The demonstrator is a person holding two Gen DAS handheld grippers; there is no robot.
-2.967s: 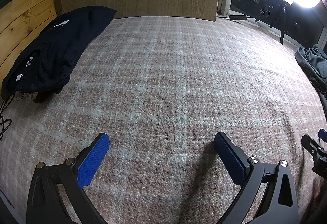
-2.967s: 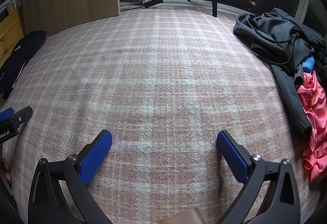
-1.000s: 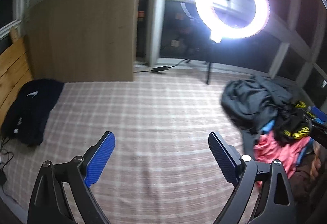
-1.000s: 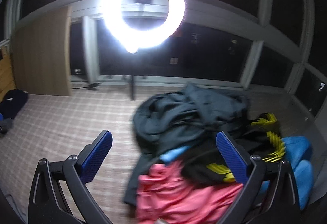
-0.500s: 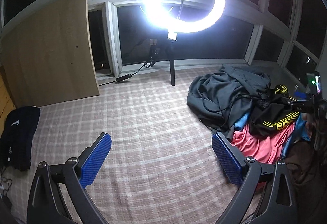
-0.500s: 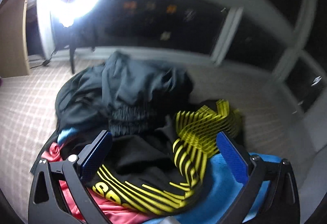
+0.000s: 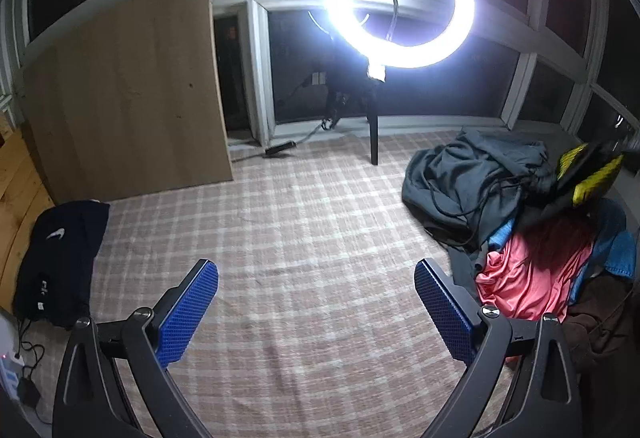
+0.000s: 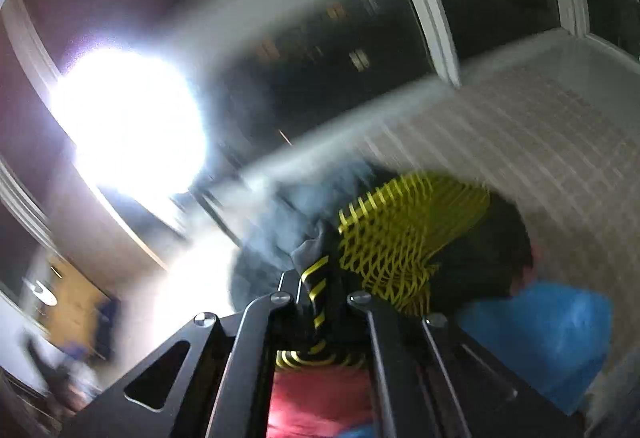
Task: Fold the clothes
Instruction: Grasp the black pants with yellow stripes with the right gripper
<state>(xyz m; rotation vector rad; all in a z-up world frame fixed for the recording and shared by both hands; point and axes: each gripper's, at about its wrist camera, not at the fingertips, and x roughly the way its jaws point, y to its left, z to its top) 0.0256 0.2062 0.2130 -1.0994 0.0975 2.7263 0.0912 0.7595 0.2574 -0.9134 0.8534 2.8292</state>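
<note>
Clearly soft and light: black-and-yellow jersey (image 8: 400,238) pinched by right gripper (image 8: 318,294), jaws closed on a fold, atop the clothes pile (image 7: 532,262) at three o'clock on the plaid bed cover (image 7: 300,238). Left gripper (image 7: 316,302) spread wide, holding nothing. Likely limp, slippery; best held by shoulder seams.

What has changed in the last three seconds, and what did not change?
Both cameras swung from the checked blanket toward the clothes pile. The right gripper, open before, closed on the black and yellow garment and lifts it. The left gripper stayed open and empty; the dark folded garment stayed put.
</note>
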